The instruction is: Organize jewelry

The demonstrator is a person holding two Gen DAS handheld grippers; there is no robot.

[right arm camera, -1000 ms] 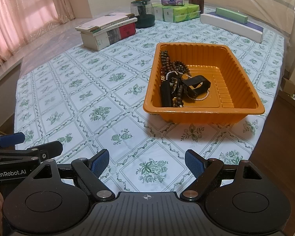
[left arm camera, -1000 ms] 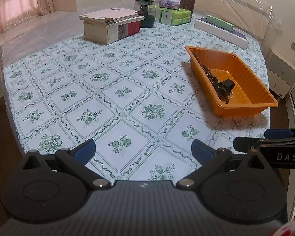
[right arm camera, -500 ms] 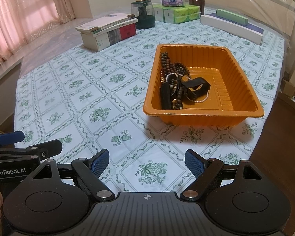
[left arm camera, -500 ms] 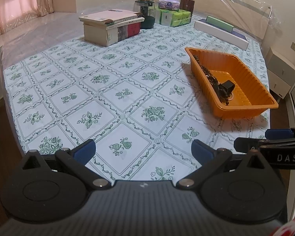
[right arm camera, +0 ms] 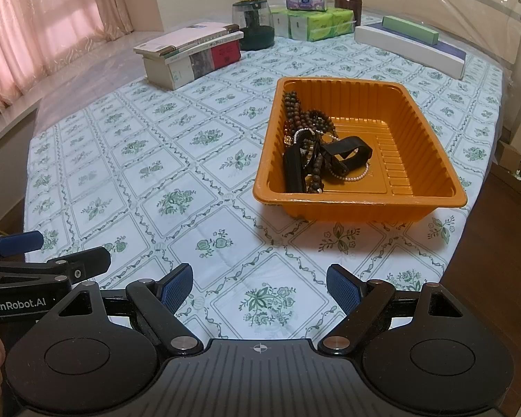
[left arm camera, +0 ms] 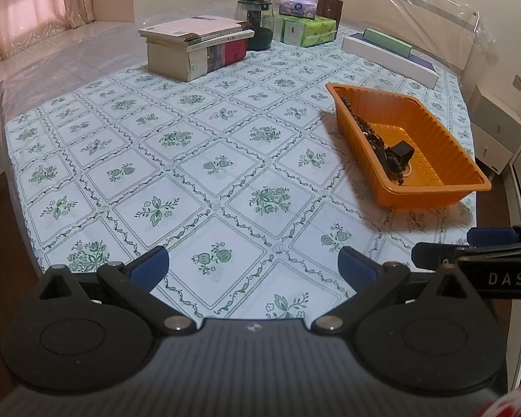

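- Right wrist view: a table under a green-flowered cloth (right arm camera: 177,160) fills the frame.
- An orange tray (right arm camera: 430,160) stands on it, ahead of the right gripper (right arm camera: 259,286) and well apart from it.
- The jewelry (right arm camera: 312,146), dark bead strands, a pearl string and black bands, lies heaped at the tray's left side.
- Both tongs are spread wide and hold nothing; the left gripper (left arm camera: 253,267) hangs over bare cloth.
- Stacked books (right arm camera: 191,52) sit far back.

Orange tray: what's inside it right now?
The orange tray holds a tangle of brown bead strands, a pearl strand and black straps along its left side. What lies beneath the tangle is covered.
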